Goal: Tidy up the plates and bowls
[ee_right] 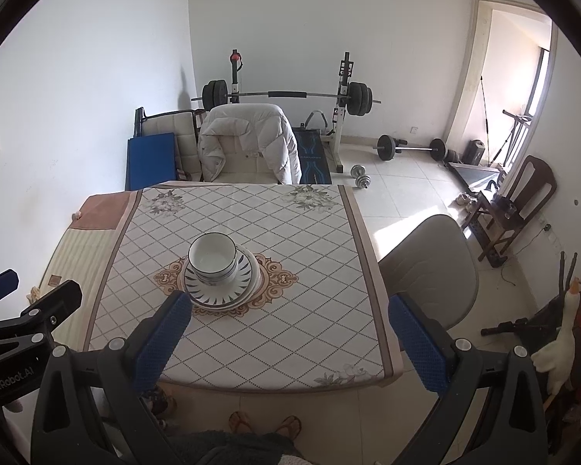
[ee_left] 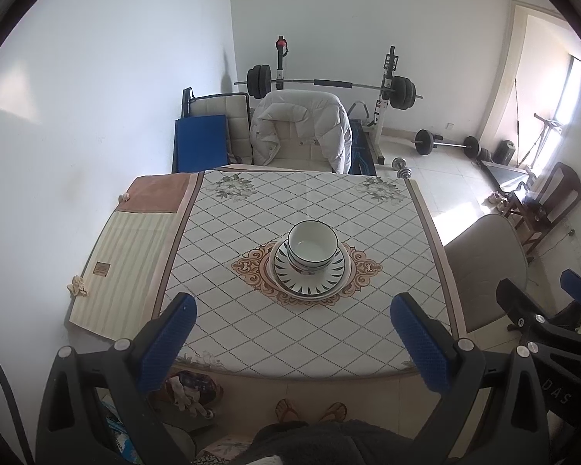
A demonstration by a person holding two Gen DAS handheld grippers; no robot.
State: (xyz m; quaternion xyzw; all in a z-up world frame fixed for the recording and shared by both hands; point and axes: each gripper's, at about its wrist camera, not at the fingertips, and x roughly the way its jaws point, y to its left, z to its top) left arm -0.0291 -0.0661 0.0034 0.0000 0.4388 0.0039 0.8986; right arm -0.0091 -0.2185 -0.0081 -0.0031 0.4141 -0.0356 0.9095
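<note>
Bowls: two bowls (ee_left: 313,247) nested one inside the other, white inside with a dark rim and dark-patterned outside; they sit on top of the plates.
Plates: a stack of plates (ee_left: 310,276) with a dark leaf pattern on the top one; I count at least two rims, possibly three, but cannot tell exactly.
Position: the whole stack rests on the ornamental medallion at the middle of the bench (ee_left: 251,333), which wears a diamond-patterned cloth.
Progress: in my judgement the sorting is done or nearly so, as every dish in view is gathered into one pile, plates below and bowls above; no loose dish remains on the bench.
Left tongs (ee_left: 294,333): wide open, holding nothing, hanging above the near edge of the bench, well apart from the stack.
Right tongs (ee_right: 290,333): likewise wide open and empty, above the near edge, stack ahead and to their left.
Surroundings: one chair draped with a white jacket (ee_left: 302,128) beyond the bench; one grey chair (ee_left: 488,271) at its right side.
</note>
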